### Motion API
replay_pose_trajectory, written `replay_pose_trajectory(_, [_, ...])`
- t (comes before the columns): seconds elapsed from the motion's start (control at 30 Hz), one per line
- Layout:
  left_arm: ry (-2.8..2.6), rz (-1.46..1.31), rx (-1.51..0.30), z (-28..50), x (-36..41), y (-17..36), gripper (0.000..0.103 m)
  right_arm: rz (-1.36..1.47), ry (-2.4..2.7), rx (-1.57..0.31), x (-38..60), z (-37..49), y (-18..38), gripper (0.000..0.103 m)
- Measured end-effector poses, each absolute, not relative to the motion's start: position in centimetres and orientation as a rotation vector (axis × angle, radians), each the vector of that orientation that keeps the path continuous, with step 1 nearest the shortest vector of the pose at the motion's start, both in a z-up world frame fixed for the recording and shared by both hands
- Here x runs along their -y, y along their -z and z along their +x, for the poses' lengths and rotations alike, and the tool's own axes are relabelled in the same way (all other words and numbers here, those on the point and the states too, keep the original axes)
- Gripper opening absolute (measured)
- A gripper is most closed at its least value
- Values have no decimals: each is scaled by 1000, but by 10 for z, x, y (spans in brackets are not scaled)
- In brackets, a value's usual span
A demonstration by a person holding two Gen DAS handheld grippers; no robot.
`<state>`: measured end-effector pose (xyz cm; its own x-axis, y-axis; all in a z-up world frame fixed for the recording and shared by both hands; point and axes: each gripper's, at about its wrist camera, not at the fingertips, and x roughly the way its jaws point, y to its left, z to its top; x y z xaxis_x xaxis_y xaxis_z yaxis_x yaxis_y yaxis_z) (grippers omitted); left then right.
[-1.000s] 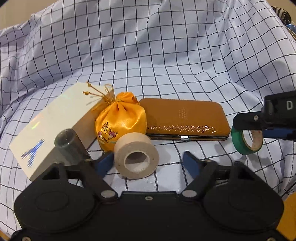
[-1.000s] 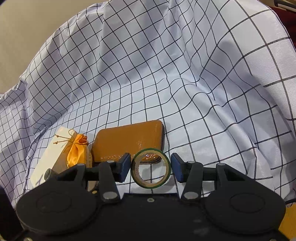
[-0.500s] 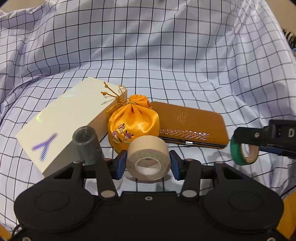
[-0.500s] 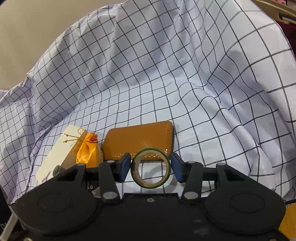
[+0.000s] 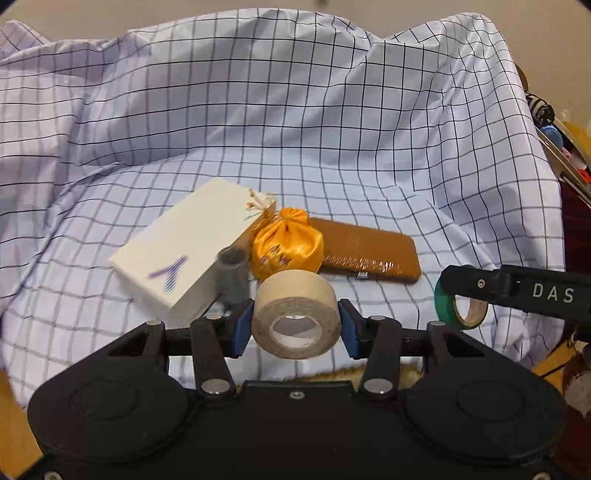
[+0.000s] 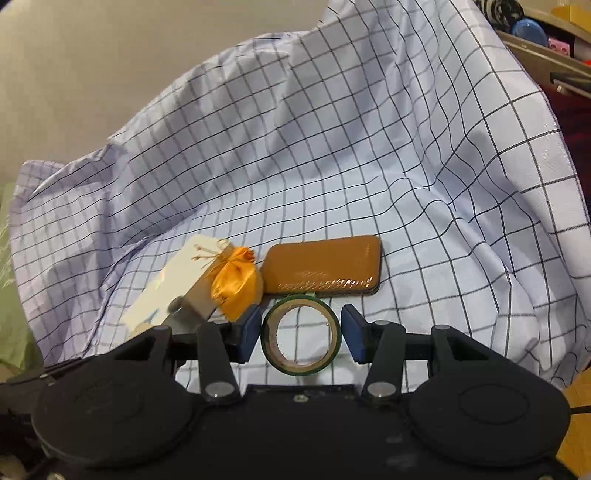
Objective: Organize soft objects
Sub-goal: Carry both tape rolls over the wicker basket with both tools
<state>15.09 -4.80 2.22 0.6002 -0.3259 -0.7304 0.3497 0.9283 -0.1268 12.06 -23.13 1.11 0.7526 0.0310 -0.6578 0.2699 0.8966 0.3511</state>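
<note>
My left gripper [image 5: 295,326] is shut on a beige tape roll [image 5: 295,314], held above the checked cloth [image 5: 295,129]. My right gripper [image 6: 300,334] is shut on a green tape roll [image 6: 300,336]; the left wrist view shows that roll [image 5: 460,306] at the right. Behind both, on the cloth, lie an orange satin pouch [image 5: 288,245] with gold cords, a brown flat case [image 5: 365,247], a white box [image 5: 188,247] with a purple mark, and a small grey cylinder [image 5: 232,275]. In the right wrist view the pouch [image 6: 234,282], case [image 6: 323,264] and box [image 6: 173,284] sit just beyond the green roll.
The cloth is draped over a raised back and sides with deep folds. Shelves with coloured clutter [image 6: 535,33] stand at the far right. A tan fuzzy surface [image 5: 388,373] shows beneath the left gripper. A green item [image 6: 11,295] lies at the left edge.
The left gripper's jaws closed on the beige tape roll and lifted it off the cloth. Both grippers rose and drew back, so the pouch, case and box look smaller and farther.
</note>
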Motion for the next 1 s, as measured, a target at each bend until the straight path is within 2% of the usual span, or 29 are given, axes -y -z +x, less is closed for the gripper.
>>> replay_pose_trajectory(0.57, [346,27,-910,72,11,-22,47,352,56,-668,172,19,-23,47])
replay_pose_trajectory(1.0, [316,17,-963,44,7,-8,47,369,45,-641,165,-20,-20,47])
